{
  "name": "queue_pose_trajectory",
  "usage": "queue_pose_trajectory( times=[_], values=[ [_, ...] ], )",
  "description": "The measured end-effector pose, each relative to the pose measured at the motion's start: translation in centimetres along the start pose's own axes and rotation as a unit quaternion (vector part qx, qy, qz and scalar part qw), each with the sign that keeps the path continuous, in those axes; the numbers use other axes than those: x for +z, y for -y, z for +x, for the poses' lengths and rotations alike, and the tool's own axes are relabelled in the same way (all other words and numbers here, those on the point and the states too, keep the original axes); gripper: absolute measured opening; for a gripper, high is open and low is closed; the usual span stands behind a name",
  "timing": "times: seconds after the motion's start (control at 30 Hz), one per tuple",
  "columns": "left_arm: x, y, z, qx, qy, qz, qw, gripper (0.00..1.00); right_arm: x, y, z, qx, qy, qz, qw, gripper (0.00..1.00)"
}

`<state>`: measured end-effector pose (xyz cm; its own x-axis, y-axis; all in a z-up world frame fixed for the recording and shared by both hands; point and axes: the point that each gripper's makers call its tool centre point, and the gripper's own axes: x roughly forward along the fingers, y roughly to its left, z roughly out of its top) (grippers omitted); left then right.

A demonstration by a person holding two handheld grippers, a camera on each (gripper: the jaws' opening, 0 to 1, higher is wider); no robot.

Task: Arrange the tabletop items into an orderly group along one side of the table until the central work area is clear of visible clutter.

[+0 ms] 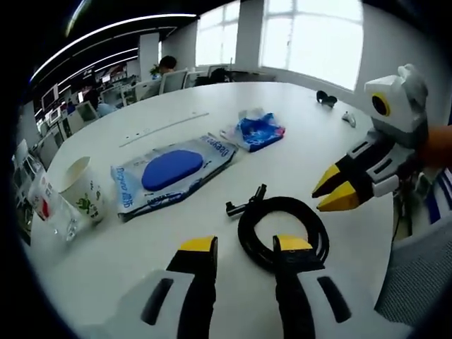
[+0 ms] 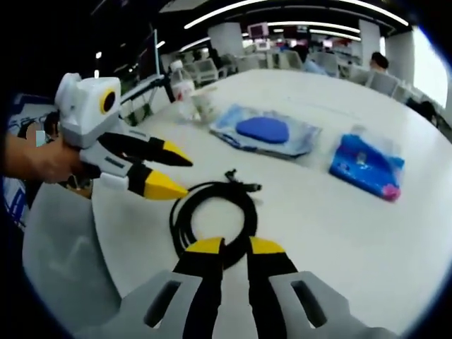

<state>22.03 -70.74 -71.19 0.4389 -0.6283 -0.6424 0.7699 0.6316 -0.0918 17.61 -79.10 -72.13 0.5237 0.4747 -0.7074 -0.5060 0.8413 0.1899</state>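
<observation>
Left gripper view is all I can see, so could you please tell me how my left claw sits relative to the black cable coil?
Observer: In the right gripper view, the left claw is open. Its tips are at the outer rim of the black cable coil, with no cable between them.
Operator: Thank you. How does the right claw stand?
Observer: The right claw points at the coil's near edge. Its jaws are only narrowly parted, and that edge lies just beyond the tips.
Operator: And what is behind my left claw?
Observer: A hand grips it, with what looks like a grey chair back below.
</observation>
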Motion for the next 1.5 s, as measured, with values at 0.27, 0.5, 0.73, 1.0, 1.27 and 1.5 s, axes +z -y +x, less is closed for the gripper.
queue_pose_trajectory(
  times=[0.27,0.5,0.73,1.0,1.27,1.5],
  values=[
    [-0.4,0.1,0.6,-0.003,-0.008,-0.012,0.9999,0.26,-1.0,-0.2,0.9,0.001,-0.014,0.015,0.9998,0.11],
    [-1.6,0.4,1.2,-0.011,-0.033,-0.020,0.9992,0.17,-1.0,0.4,1.1,-0.005,-0.013,0.036,0.9992,0.07],
    [-1.8,0.7,1.5,-0.015,-0.040,-0.029,0.9987,0.12,-1.0,0.4,1.2,-0.008,-0.031,0.028,0.9991,0.02],
    [-1.8,0.1,0.9,0.001,-0.031,-0.043,0.9986,0.07,-0.4,0.2,1.2,-0.010,-0.025,0.015,0.9995,0.00],
    [-1.1,-0.4,0.5,0.006,-0.017,-0.042,0.9989,0.02,1.9,-0.2,1.4,-0.003,-0.002,-0.009,1.0000,0.00],
    [-1.8,-0.7,0.2,0.009,-0.024,-0.059,0.9979,0.02,1.0,0.2,1.7,-0.004,-0.008,0.011,0.9999,0.00]
  ],
)
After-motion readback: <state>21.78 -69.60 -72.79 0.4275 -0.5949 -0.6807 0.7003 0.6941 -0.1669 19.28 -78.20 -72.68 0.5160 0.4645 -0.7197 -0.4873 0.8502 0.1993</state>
